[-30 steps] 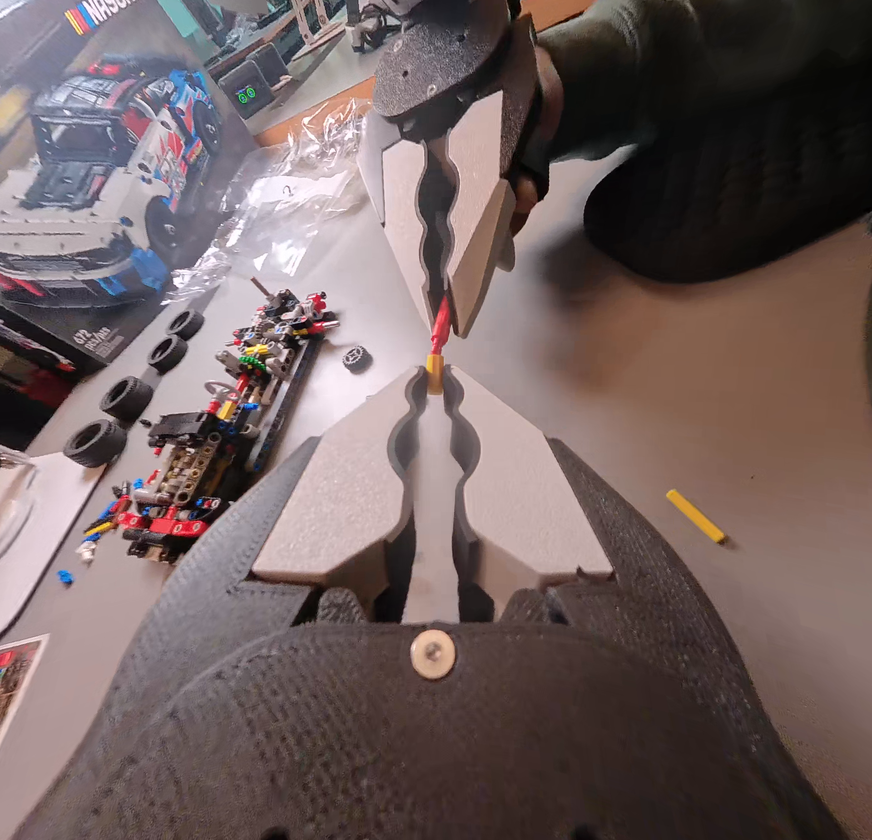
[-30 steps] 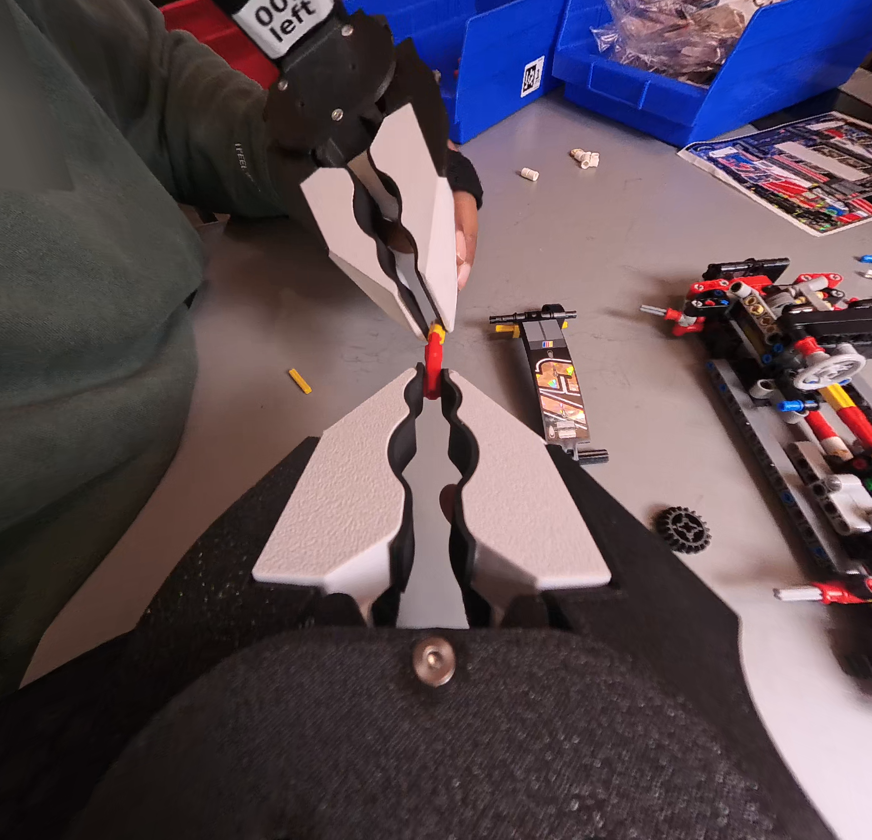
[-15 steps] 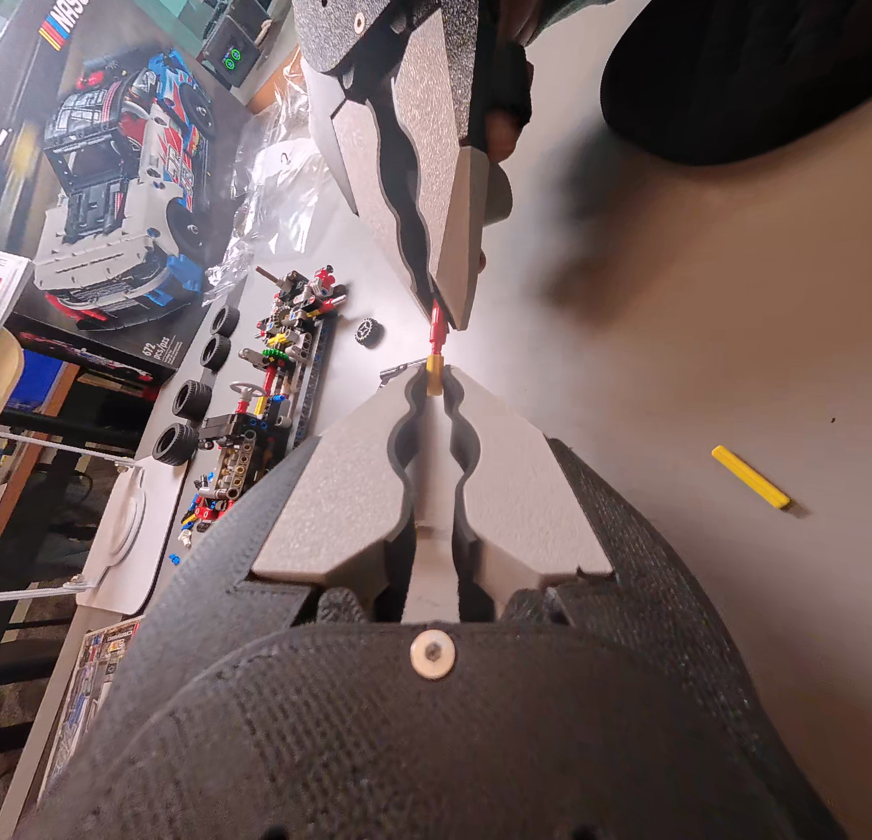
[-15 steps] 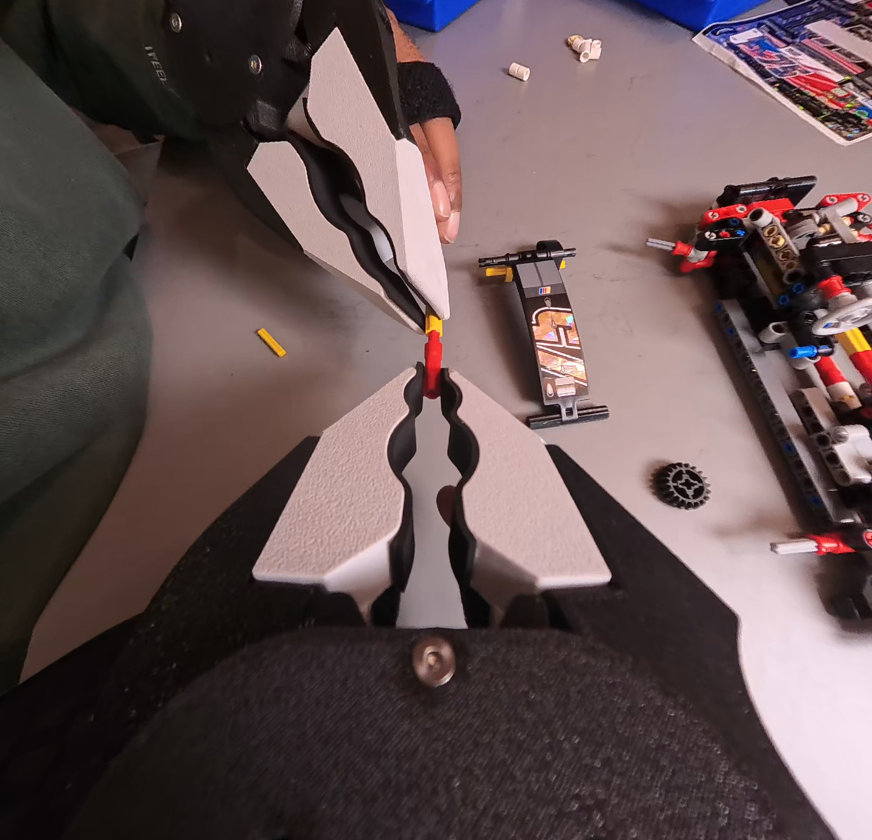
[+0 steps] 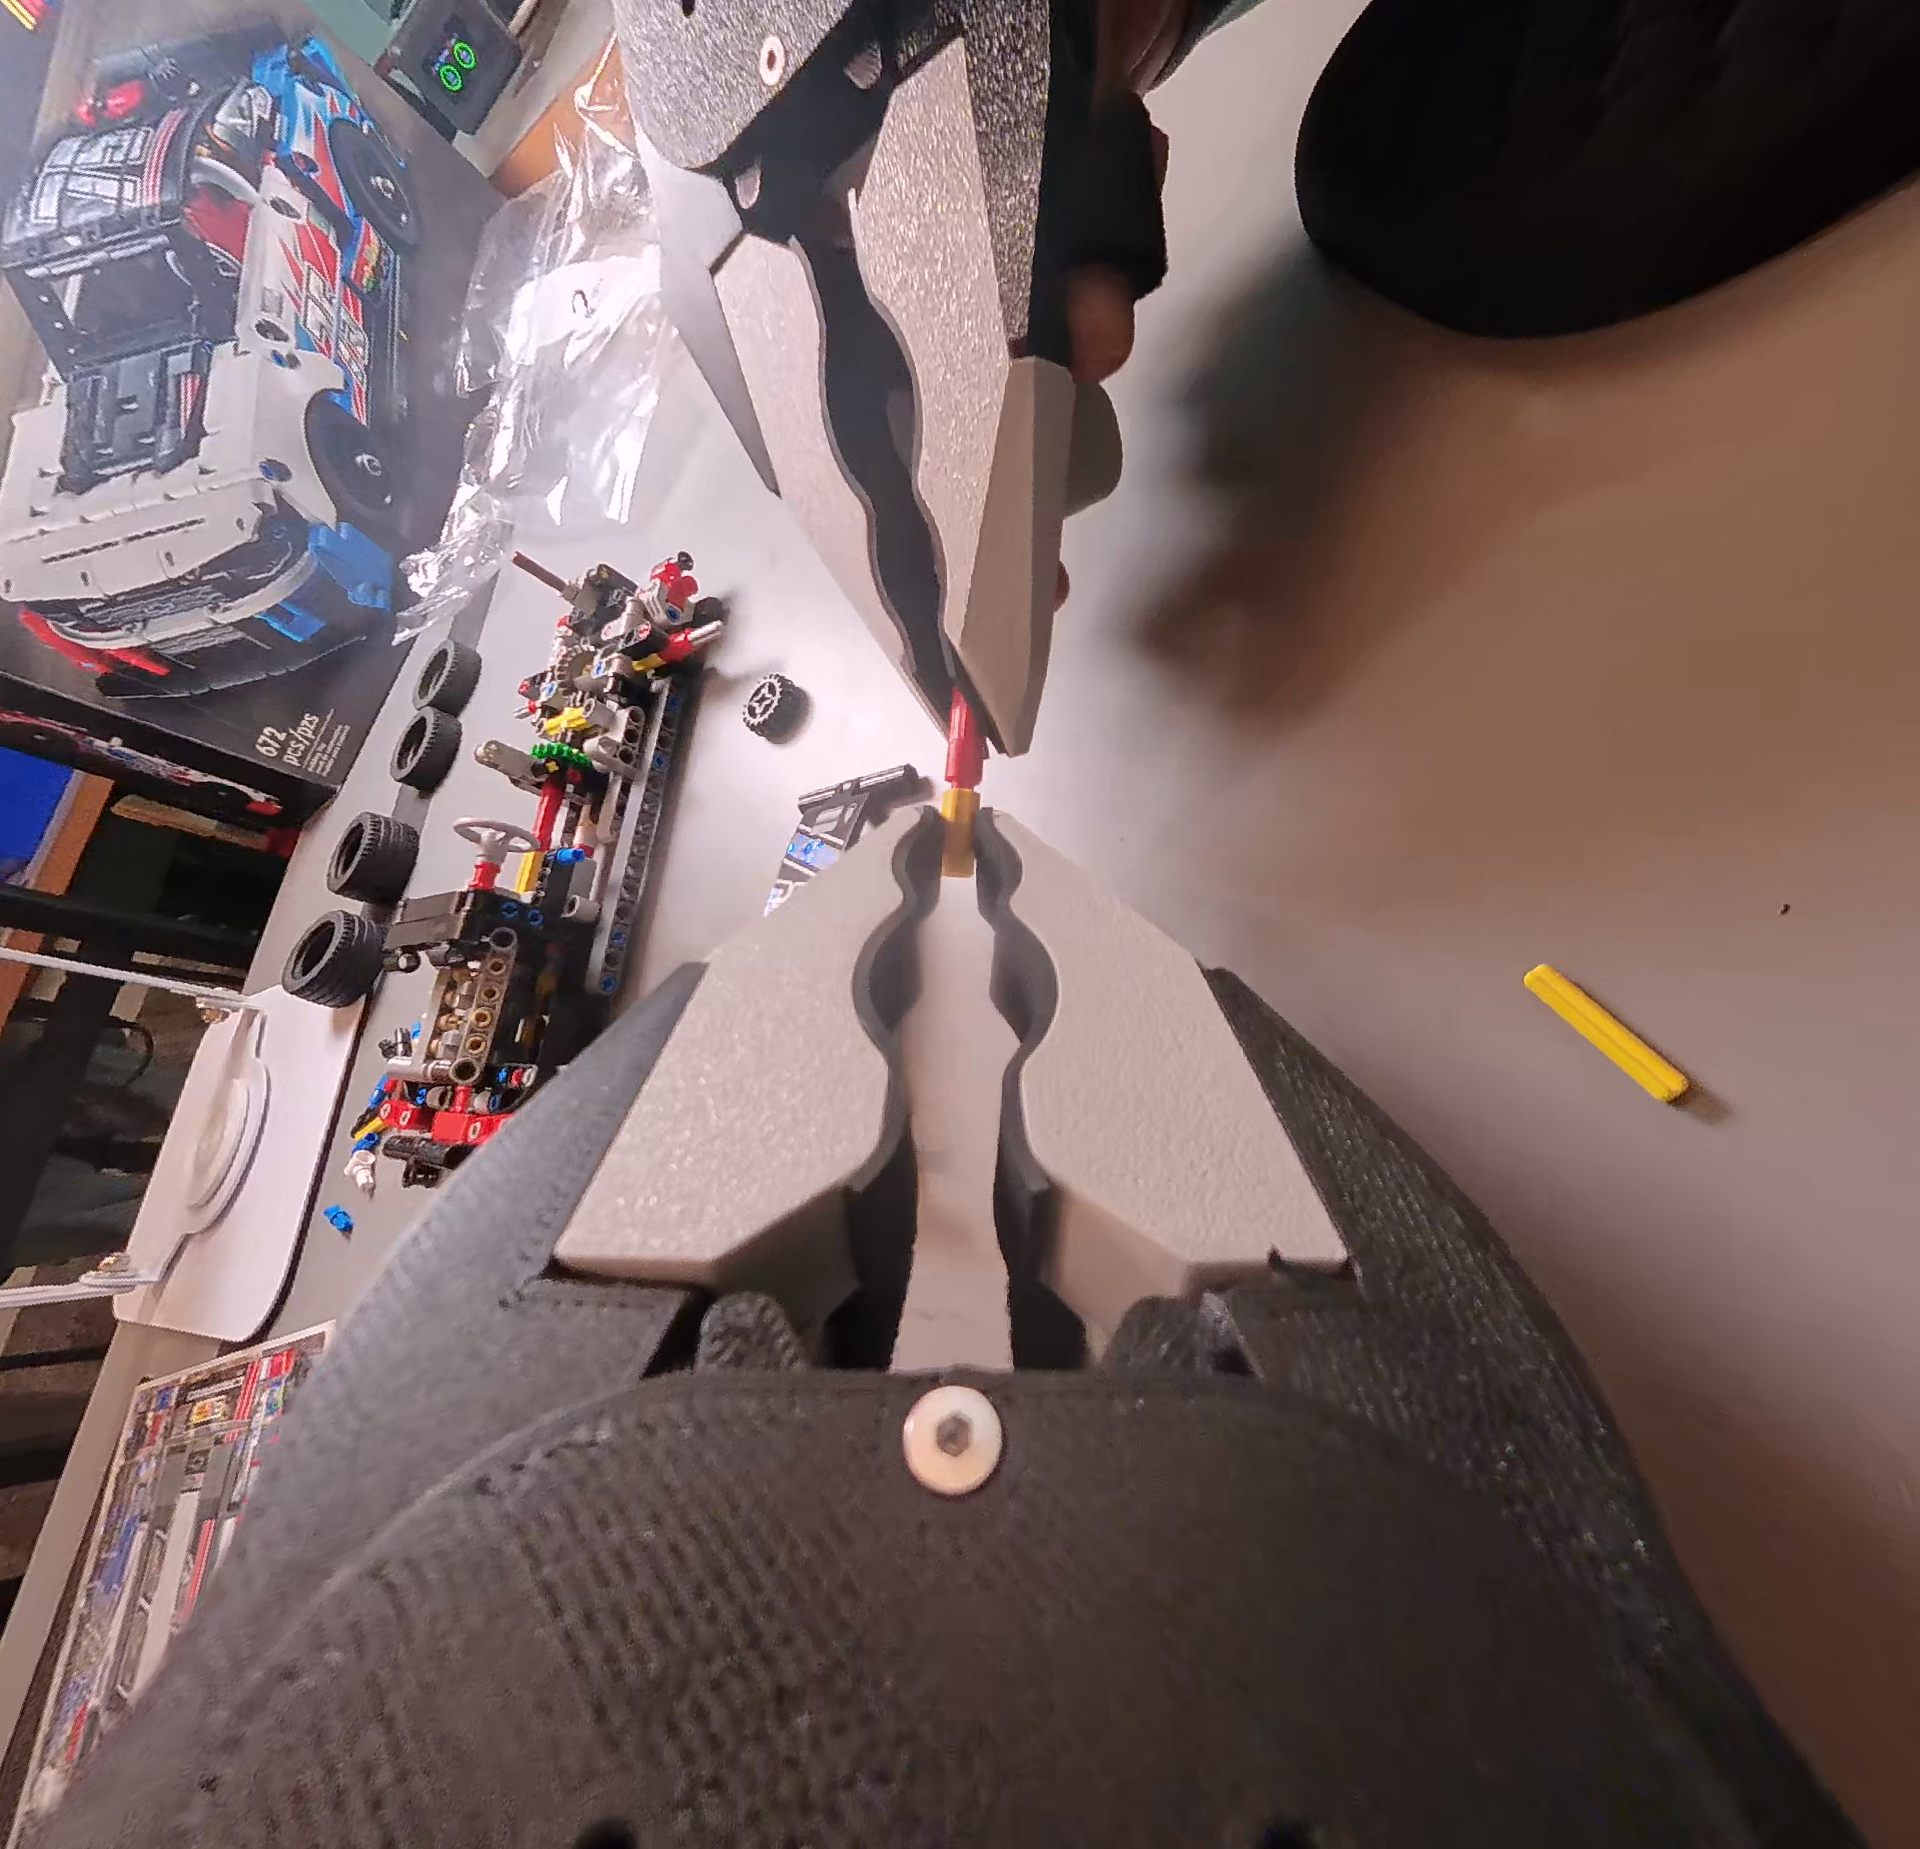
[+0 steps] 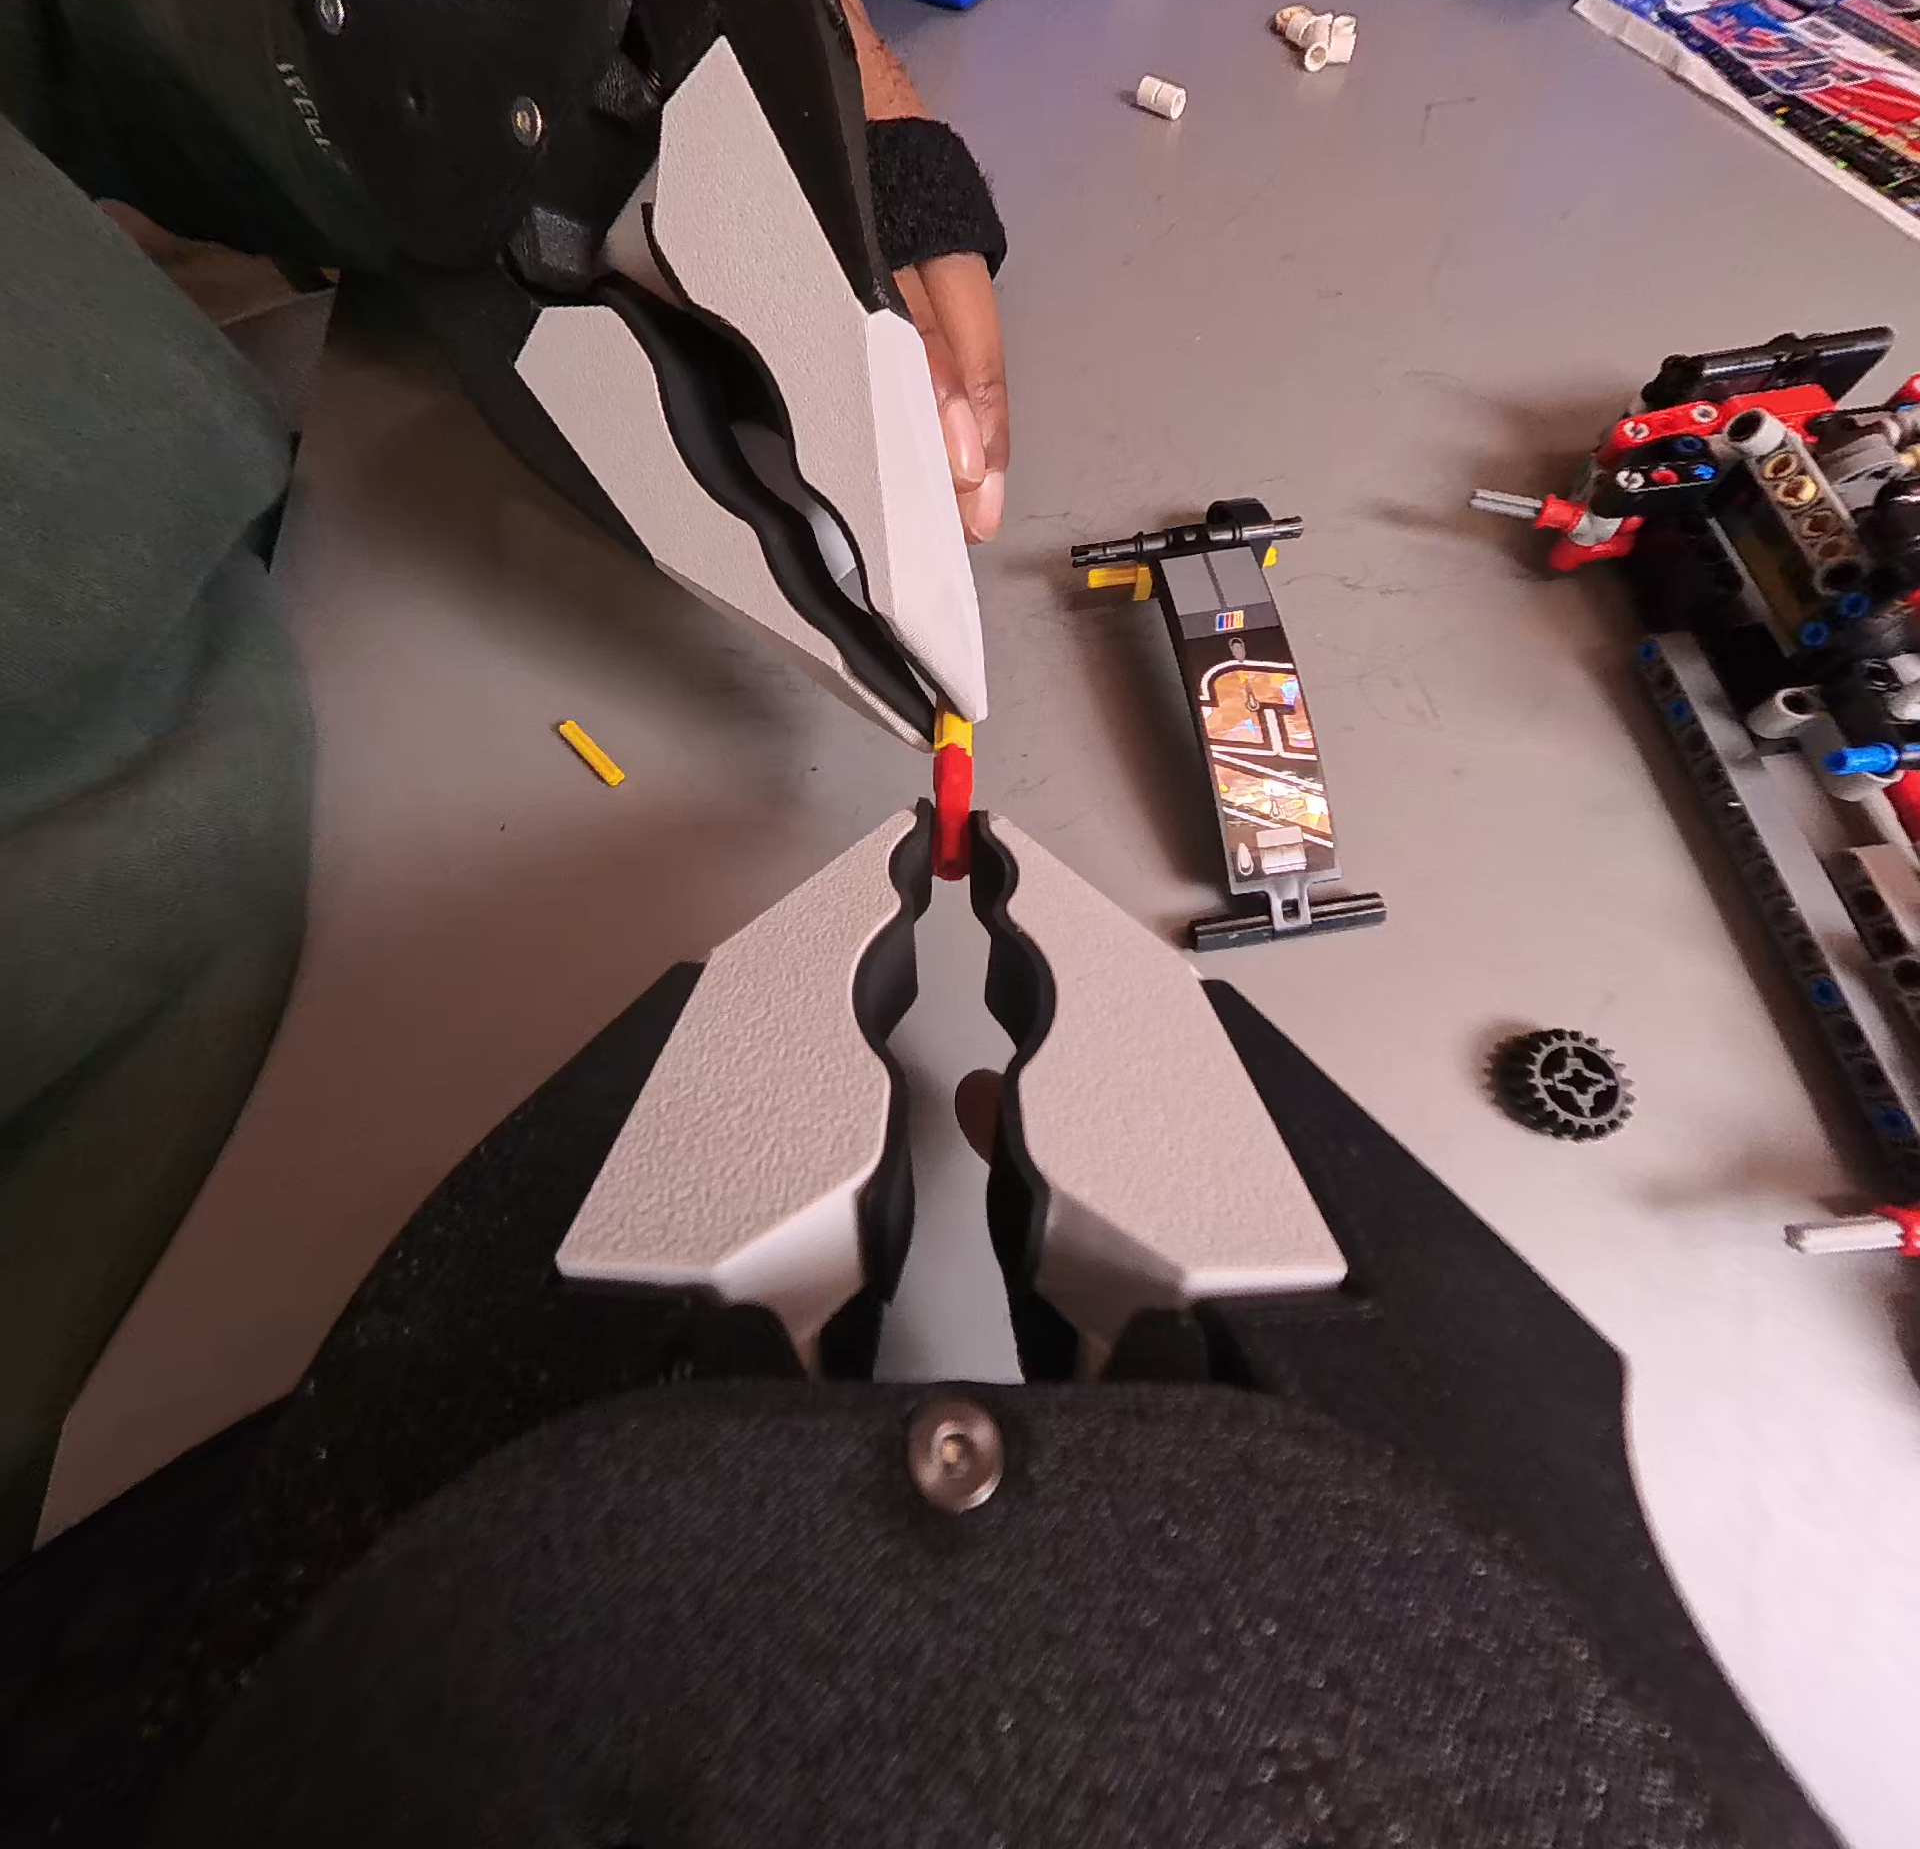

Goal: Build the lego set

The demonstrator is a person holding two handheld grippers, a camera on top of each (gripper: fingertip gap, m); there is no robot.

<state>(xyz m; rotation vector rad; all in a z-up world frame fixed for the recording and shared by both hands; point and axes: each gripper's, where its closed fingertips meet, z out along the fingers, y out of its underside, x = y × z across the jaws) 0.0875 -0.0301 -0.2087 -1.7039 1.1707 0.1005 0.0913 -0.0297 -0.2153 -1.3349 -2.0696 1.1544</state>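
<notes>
My left gripper is shut on a small yellow piece. My right gripper is shut on a small red piece. The two pieces meet end to end between the facing fingertips, above the grey table. The right gripper also shows in the left wrist view, gripping the red piece. The left gripper also shows in the right wrist view, gripping the yellow piece. The part-built car chassis lies to the left, and at the right edge in the right wrist view.
A black stickered panel and a black gear lie between grippers and chassis. A loose yellow axle lies apart. Several tyres, the set's box, plastic bags, a booklet, and the person's green sleeve surround. Left and right tips are no more than a few centimetres apart. Between my left fingertips and the loose yellow axle there is roughly 10 centimetres. Look for it in the right wrist view too.
Both grippers have tilted and drawn closer together over the table, so each looms larger in the other's view. The red and yellow pieces stay pressed end to end, both still gripped.
</notes>
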